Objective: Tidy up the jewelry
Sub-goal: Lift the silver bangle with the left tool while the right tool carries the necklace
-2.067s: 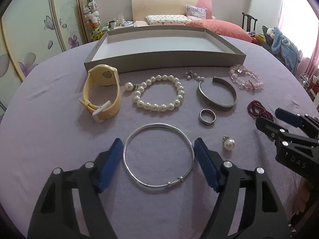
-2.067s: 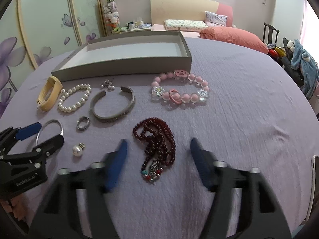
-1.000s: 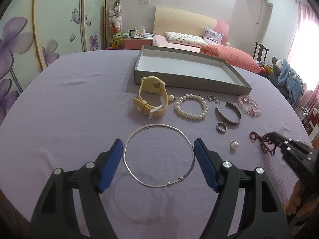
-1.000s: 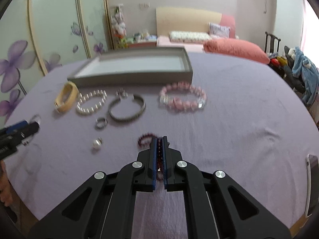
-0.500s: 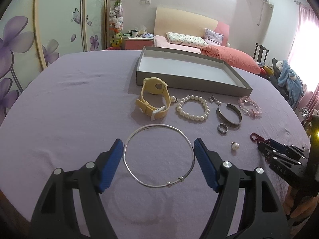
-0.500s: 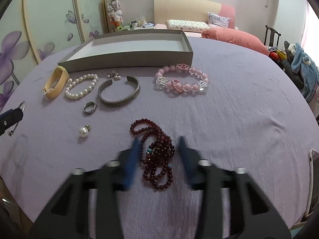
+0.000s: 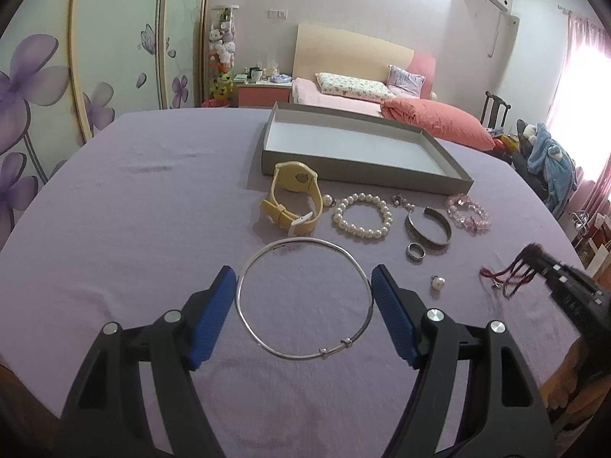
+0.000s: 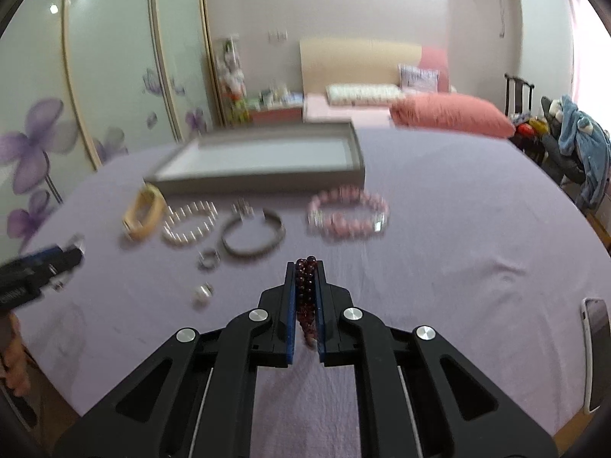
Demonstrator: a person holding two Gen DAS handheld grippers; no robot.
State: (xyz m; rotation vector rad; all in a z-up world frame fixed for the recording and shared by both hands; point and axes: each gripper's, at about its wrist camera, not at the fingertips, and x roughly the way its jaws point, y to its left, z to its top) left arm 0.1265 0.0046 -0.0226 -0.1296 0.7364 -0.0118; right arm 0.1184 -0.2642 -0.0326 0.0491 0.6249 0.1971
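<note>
Left wrist view: left tongs clamp silver bangle across its width, above table. Grey tray ahead, empty. Right tongs far right, dark red beads dangling beneath.

Right wrist view: right tongs closed on dark red bead strand. Step: carry to tray; next calls for release over tray. No legible writing.
</note>
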